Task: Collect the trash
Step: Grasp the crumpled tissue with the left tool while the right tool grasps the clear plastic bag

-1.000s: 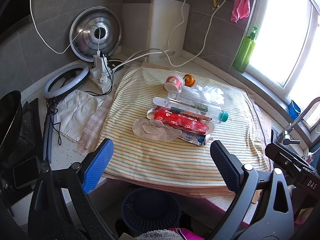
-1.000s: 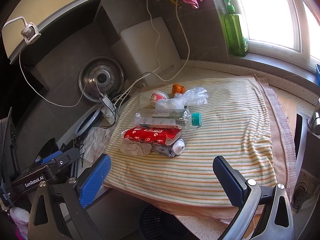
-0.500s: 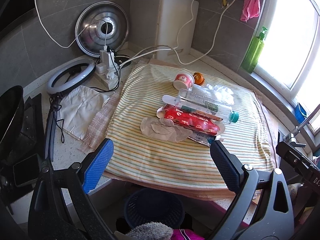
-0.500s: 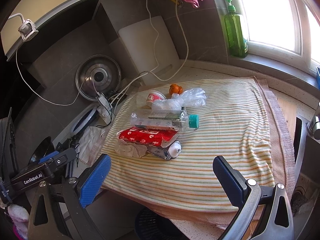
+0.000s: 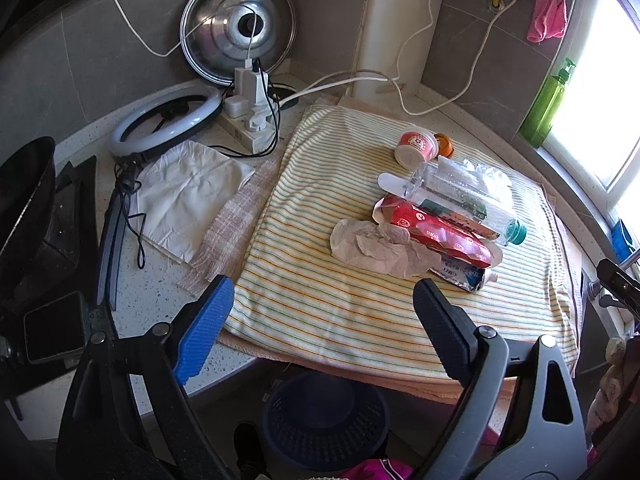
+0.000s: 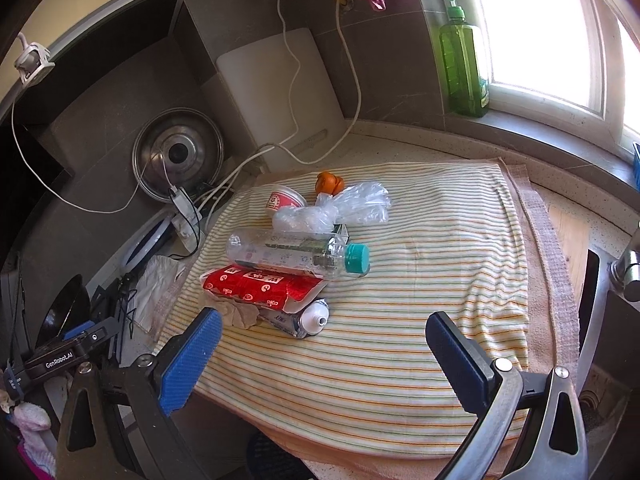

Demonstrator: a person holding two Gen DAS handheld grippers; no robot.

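Observation:
A heap of trash lies on a striped towel (image 5: 320,296) (image 6: 440,280): a crumpled tissue (image 5: 372,246) (image 6: 236,314), a red wrapper (image 5: 436,228) (image 6: 260,286), a clear bottle with a teal cap (image 5: 460,196) (image 6: 288,254), a squeezed tube (image 5: 460,274) (image 6: 308,318), a paper cup (image 5: 414,146) (image 6: 284,202), an orange peel (image 6: 329,183) and a plastic bag (image 6: 344,208). My left gripper (image 5: 322,312) hangs short of the tissue, jaws closing with nothing between them. My right gripper (image 6: 320,344) stands open just before the tube, empty.
A dark blue basket (image 5: 326,420) sits below the counter edge. A ring light (image 5: 166,124), power strip with cables (image 5: 250,120), pot lid (image 5: 240,28), white cloth (image 5: 184,196) and green soap bottle (image 6: 464,68) stand around. A tap (image 6: 628,272) is at right.
Both grippers have come closer to the trash heap, which now looms larger. The left one has dropped lower and its jaws have narrowed a little.

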